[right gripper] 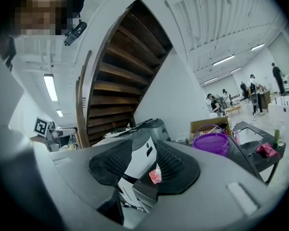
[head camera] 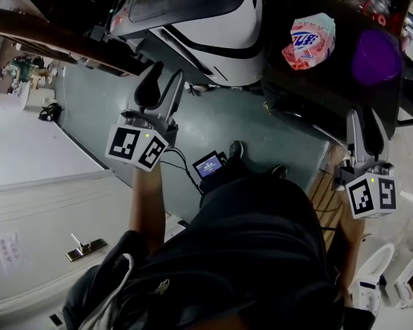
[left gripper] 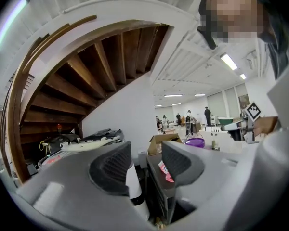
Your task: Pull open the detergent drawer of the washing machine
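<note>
Left tool (head camera: 166, 78) and right tool (head camera: 362, 119), both released and empty, jaws apart, held short of the washer (head camera: 213, 26), which stands beside a dark tabletop (head camera: 323, 84). The drawer cannot be made out.

White washing machine (head camera: 242, 14), purple bucket (head camera: 376, 55)

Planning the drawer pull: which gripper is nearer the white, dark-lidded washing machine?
Left. The left gripper is just short of the white washing machine; the right gripper is off by the purple bucket.

washing machine (head camera: 224, 19) 1 | purple bucket (head camera: 376, 55) 1 | pink bag (head camera: 310, 41) 1
</note>
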Demonstrator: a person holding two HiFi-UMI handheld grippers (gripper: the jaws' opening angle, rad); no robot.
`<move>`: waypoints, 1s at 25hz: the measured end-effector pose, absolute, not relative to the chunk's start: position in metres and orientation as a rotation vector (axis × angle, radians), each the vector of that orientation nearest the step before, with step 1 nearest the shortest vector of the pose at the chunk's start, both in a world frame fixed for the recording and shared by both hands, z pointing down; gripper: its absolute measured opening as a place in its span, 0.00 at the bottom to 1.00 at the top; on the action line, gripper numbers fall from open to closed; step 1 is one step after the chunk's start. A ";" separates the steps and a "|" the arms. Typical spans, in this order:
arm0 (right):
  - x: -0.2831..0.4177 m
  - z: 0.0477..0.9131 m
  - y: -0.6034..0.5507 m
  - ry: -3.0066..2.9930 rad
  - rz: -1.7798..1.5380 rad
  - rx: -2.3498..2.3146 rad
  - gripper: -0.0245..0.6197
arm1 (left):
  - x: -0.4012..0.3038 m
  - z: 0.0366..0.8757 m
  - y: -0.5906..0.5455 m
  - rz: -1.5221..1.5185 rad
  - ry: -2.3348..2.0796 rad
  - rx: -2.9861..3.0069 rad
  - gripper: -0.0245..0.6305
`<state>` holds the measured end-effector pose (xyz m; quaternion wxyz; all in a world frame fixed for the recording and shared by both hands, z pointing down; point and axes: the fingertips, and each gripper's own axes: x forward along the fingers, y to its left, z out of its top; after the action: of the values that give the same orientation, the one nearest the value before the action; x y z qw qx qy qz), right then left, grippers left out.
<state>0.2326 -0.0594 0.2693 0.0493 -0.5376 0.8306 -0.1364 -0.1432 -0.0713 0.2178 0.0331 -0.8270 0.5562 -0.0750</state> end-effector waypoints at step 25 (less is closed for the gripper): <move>0.173 0.331 -0.067 1.985 -0.651 -1.969 0.28 | -0.175 0.249 -0.223 -0.135 1.158 -2.891 0.39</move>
<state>0.1730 -0.0671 0.3313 0.1348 -0.6797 0.6851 -0.2248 -0.1751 -0.2227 0.2495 0.0121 -0.9274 0.3715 -0.0431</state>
